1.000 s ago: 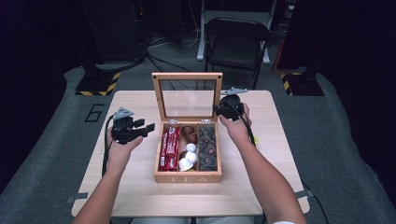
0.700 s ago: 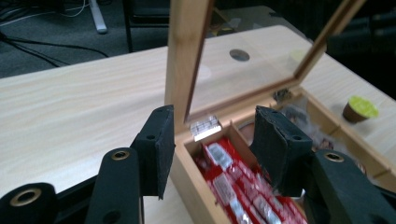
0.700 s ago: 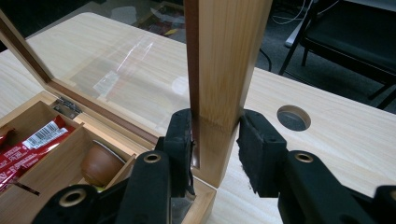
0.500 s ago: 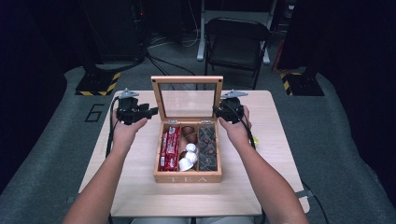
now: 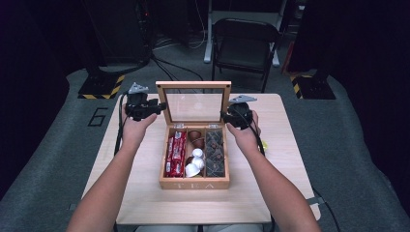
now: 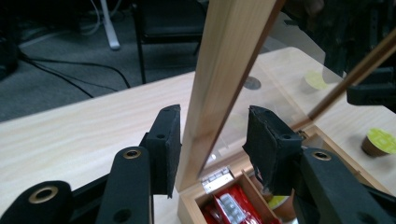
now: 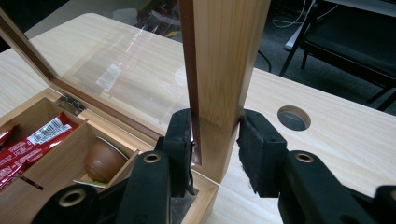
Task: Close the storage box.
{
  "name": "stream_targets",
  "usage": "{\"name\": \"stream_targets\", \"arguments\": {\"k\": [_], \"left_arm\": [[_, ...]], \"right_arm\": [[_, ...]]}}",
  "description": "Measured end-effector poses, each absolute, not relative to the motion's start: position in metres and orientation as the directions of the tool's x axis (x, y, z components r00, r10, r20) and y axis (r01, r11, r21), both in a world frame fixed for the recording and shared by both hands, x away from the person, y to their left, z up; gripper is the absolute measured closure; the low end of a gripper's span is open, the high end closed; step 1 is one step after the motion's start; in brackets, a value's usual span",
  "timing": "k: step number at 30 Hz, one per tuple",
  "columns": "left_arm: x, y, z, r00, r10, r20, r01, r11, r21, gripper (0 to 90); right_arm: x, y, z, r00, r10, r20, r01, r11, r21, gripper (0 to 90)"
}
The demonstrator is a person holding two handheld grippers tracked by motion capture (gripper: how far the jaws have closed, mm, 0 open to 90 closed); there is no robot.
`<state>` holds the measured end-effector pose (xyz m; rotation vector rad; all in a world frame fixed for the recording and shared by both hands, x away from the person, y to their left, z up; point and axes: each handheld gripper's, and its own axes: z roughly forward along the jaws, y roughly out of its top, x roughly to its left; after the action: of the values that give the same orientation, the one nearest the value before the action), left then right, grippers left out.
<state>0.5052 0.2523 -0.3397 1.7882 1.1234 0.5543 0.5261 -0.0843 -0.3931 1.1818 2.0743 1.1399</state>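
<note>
A wooden tea box stands mid-table with its glass lid raised upright. Inside lie red packets, white capsules, a brown capsule and dark tea bags. My left gripper is at the lid's left edge. In the left gripper view it is open, its jaws straddling the lid frame with a gap on the right. My right gripper is at the lid's right edge. In the right gripper view it is shut on the lid frame.
The light wooden table has a round cable hole behind the box. A green-topped capsule sits on the table right of the box. A dark folding chair and floor cables lie beyond the far edge.
My left gripper has moved forward and right, from beside the box to the lid's left edge. The right gripper has stayed at the lid's right edge.
</note>
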Motion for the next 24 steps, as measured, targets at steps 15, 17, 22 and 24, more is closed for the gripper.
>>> {"name": "stream_targets", "arguments": {"k": [15,17,22,24], "left_arm": [[0.500,0.247,-0.332,0.485,0.873,-0.052,0.425,-0.183,0.886,63.8],[0.499,0.246,-0.332,0.485,0.873,-0.052,0.426,-0.184,0.886,63.7],[0.494,0.246,-0.329,0.494,0.867,-0.063,0.415,-0.171,0.893,62.4],[0.490,0.247,-0.326,0.499,0.865,-0.054,0.407,-0.179,0.896,61.9]], "right_arm": [[0.521,-0.086,-0.395,-0.510,0.860,-0.003,0.442,0.265,0.857,64.2],[0.520,-0.087,-0.394,-0.509,0.861,0.008,0.445,0.255,0.858,62.6],[0.513,-0.088,-0.388,-0.520,0.854,0.021,0.426,0.238,0.873,57.3],[0.510,-0.089,-0.385,-0.525,0.851,0.024,0.423,0.237,0.875,56.9]]}}
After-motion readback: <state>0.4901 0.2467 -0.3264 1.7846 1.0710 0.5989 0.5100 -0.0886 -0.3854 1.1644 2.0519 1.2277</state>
